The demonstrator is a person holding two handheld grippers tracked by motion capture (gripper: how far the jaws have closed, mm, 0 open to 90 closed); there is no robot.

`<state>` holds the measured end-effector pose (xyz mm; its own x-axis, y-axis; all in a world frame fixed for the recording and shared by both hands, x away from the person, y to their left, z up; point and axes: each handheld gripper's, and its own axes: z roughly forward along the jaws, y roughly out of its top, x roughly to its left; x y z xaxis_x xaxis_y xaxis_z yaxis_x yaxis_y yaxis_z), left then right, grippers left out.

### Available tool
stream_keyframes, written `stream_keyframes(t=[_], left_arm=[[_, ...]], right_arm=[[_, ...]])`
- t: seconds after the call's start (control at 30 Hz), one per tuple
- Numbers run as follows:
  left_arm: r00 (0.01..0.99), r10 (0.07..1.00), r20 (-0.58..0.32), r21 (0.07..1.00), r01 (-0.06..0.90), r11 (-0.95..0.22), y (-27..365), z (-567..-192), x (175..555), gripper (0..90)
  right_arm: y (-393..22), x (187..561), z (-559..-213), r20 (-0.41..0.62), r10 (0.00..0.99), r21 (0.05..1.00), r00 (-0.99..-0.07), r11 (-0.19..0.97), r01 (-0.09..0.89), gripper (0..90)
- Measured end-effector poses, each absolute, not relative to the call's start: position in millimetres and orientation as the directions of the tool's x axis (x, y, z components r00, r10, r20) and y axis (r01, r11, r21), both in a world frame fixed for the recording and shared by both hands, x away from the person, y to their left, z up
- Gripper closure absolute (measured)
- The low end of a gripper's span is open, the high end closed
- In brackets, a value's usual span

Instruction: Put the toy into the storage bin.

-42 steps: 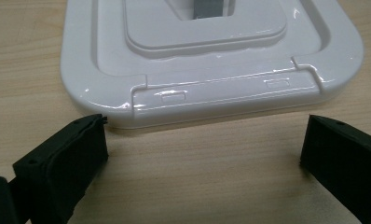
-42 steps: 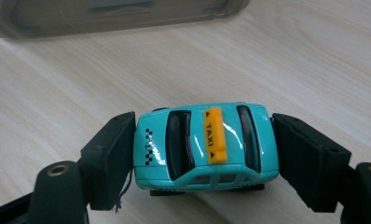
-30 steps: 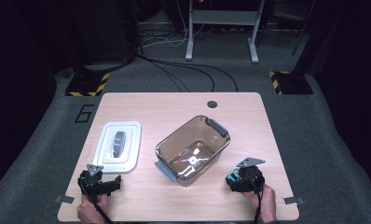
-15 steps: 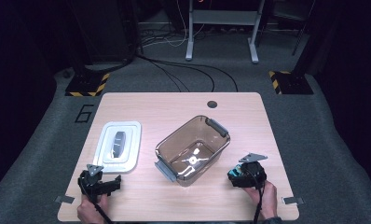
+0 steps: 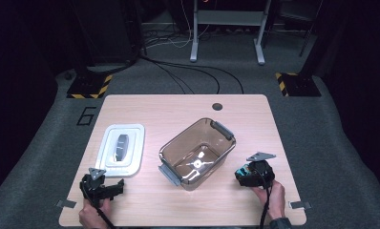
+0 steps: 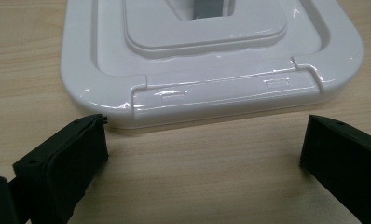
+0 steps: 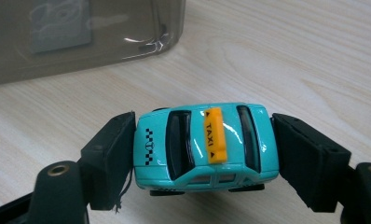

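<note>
Gripping the teal toy taxi (image 7: 205,148) end to end, your right claw (image 5: 251,174) sits on the table (image 5: 188,107) near the clear brown bin (image 5: 197,152), which stands open with nothing visible inside. Your left claw (image 6: 202,154) rests spread wide, holding nothing, its jaws just short of the white lid (image 6: 211,60), which lies flat beside the bin.
</note>
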<state>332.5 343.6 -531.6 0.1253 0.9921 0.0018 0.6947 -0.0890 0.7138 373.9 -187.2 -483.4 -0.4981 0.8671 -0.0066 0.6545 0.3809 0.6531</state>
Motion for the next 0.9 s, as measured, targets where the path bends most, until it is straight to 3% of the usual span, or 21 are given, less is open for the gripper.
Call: stream_keyframes(t=[0.9], left_arm=[[0.125, 0.992, 0.002, 0.714, 0.695, -0.089, 343.6, -531.6, 332.6, 0.0]], right_arm=[[-198.5, 397.2, -461.8, -0.022, 0.893, 0.667, -0.449, 0.348, 0.658, 23.8]])
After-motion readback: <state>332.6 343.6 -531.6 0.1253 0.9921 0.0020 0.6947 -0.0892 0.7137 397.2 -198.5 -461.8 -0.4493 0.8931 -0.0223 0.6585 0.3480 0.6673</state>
